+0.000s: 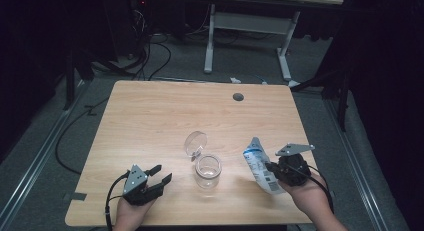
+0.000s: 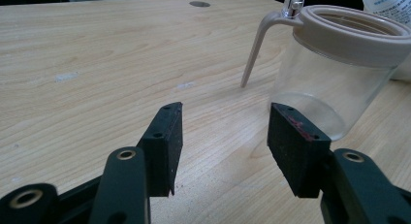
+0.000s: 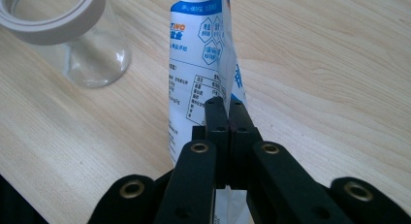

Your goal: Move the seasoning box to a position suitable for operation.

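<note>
High view shows the jar's [image 1: 208, 171] lid [image 1: 195, 142] swung open; right gripper [image 3: 227, 107] pinches the pouch [image 3: 198, 69]; left gripper [image 2: 223, 136] gapes, holding nothing.

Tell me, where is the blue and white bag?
In the high view the bag is at the table's right front, pinched in the right hand-held gripper, just right of the open glass jar.

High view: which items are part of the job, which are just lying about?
In play:
- pouch, pinched in the right gripper
- glass jar, lid hinged open
- left gripper, open beside the jar, holding nothing

Lying about:
- grommet in the table
- cables on the floor
- second desk's legs
</note>
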